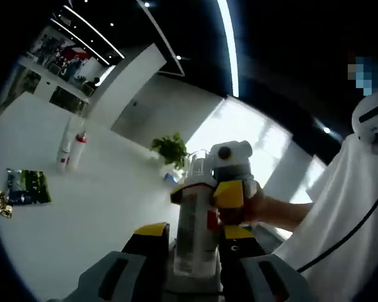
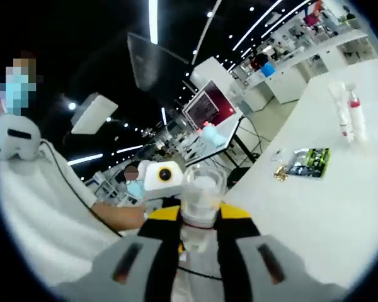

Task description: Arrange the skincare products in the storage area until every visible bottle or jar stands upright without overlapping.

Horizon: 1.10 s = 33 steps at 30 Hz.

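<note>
Bottle (image 1: 195, 233) clamped between both grippers' yellow-tipped jaws.

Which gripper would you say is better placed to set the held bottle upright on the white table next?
Probably the left. The left gripper clamps the clear bottle around its body, a steady hold for lowering it onto the white table; the right gripper pinches only near its cap.

White bottle (image 1: 195, 233) with clear cap (image 2: 203, 192), held upright above the table.
</note>
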Motion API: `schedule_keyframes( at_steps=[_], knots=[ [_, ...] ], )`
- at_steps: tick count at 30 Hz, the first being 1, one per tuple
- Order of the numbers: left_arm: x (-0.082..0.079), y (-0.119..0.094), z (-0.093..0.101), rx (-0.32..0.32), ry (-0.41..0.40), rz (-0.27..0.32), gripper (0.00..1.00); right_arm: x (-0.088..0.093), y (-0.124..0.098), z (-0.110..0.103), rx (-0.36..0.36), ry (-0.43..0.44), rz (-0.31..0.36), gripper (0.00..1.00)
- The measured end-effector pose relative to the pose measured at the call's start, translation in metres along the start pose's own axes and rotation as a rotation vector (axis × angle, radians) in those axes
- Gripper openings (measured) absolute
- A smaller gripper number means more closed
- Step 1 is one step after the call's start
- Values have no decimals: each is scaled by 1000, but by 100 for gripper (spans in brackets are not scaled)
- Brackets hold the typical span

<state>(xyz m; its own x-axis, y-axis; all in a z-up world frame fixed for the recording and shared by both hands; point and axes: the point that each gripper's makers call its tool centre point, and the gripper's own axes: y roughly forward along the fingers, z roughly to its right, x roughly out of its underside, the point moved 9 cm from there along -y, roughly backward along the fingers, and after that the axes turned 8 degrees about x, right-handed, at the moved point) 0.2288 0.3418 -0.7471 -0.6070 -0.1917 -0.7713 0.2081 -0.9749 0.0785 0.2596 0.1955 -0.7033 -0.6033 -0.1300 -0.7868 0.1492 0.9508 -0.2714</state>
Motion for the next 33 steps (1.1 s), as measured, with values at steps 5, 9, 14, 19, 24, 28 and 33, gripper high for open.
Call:
schedule_keyframes(
  at_steps=[5, 9, 14, 19, 24, 28, 33],
  knots=[
    [2, 0, 7, 76, -39, 6, 27, -5, 4, -8, -70, -77, -37, 22],
    [1, -2, 8, 65, -2, 25, 25, -7, 6, -5, -67, -66, -46, 22],
    [-1, -4, 1, -29, 32, 61, 25, -8, 10, 4, 24, -25, -33, 23],
    [-3, -7, -2, -103, 48, 90, 24, -9, 17, 7, 76, 10, 3, 23],
    [-6, -11, -8, -186, 68, 108, 24, -11, 24, 11, 146, 26, 22, 24],
    [-7, -14, -11, -266, 113, 103, 24, -12, 24, 13, 175, 68, 39, 25],
    [-4, -12, -12, -376, 199, 44, 24, -9, 26, 16, 219, 144, 52, 28]
  ],
)
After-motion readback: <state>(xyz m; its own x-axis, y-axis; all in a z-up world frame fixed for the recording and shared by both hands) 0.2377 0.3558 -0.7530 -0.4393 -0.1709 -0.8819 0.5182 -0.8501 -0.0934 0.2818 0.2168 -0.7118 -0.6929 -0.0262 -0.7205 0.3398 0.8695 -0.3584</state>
